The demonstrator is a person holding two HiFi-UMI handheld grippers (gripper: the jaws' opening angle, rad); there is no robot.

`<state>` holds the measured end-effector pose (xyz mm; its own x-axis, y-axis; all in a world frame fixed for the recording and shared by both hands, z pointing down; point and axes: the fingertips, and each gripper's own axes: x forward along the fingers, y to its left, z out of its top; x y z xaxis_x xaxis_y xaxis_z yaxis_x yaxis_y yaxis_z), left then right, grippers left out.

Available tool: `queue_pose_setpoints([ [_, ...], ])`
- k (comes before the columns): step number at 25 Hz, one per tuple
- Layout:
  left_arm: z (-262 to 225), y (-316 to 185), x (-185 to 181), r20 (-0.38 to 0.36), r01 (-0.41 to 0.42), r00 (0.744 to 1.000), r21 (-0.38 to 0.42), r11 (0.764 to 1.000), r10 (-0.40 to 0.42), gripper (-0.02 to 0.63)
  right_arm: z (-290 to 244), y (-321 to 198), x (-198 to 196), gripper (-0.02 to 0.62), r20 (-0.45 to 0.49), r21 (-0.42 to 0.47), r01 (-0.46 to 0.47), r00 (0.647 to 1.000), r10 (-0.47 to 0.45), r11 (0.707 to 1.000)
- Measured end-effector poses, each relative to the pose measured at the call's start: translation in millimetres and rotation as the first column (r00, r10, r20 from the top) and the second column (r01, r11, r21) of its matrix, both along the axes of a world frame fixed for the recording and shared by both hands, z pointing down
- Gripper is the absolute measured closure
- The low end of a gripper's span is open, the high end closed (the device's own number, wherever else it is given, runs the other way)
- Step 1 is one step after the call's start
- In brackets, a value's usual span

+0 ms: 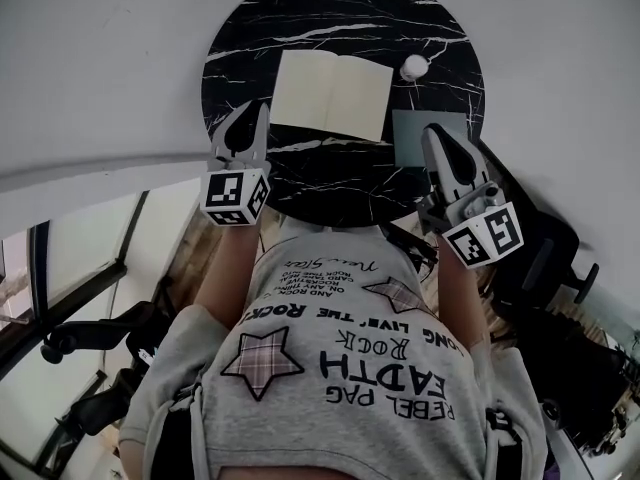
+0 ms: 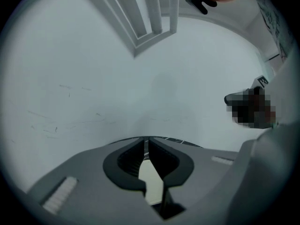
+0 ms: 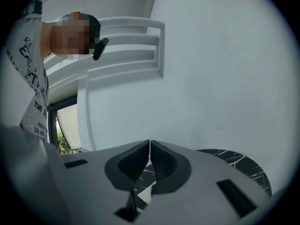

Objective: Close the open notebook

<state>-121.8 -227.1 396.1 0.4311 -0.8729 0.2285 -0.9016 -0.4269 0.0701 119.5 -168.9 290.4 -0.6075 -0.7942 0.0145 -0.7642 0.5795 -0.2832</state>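
The cream-paged notebook (image 1: 332,93) lies open and flat on the round black marbled table (image 1: 330,183), with my left gripper (image 1: 252,118) and right gripper (image 1: 437,138) both pressed together, empty, flanking it; closing not yet begun.

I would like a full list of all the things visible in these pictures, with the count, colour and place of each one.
table: one, round, black with white veins, in front of the person.
open notebook: one, cream pages, flat on the table's middle.
small round thing: one, white, by the notebook's far right corner; what it is cannot be told.
flat square thing: one, grey-blue, on the table right of the notebook, partly behind the right gripper.
chairs: two, black, on the floor at either side.
T-shirt: one, grey, printed, on the person.
left gripper: one, grey, shut, empty, over the table's left edge.
right gripper: one, grey, shut, empty, over the table's right.
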Motion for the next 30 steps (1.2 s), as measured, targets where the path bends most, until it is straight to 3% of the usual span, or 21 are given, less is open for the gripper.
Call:
queue_pose_setpoints([
  [4,25.8,-6.8,2.3,-0.006,0.005,1.0,-0.057,0.998,-0.005,0.586,7.9,-1.5,-0.1,0.581,-0.002,-0.019,0.004,1.0,-0.004,1.0],
  [15,102.3,-21.7,-0.3,0.091,0.024,0.996,-0.166,0.986,-0.009,0.56,33.2,-10.1,-2.0,0.581,-0.01,-0.077,0.011,1.0,-0.012,0.997],
  [23,158.9,-27.8,-0.1,0.127,0.015,0.992,-0.29,0.957,0.023,0.516,49.9,-11.6,-9.9,0.581,-0.019,-0.113,0.018,1.0,-0.021,0.993],
  [27,180.2,-34.8,-7.0,0.09,0.042,0.996,-0.355,0.934,-0.01,0.511,54.9,-10.2,-19.1,0.581,-0.023,-0.125,0.038,0.999,-0.041,0.991],
  [30,196.6,-37.4,-13.7,0.12,0.066,0.993,-0.382,0.922,-0.021,0.511,58.2,-7.5,-27.0,0.581,-0.023,-0.133,0.052,0.998,-0.055,0.99],
])
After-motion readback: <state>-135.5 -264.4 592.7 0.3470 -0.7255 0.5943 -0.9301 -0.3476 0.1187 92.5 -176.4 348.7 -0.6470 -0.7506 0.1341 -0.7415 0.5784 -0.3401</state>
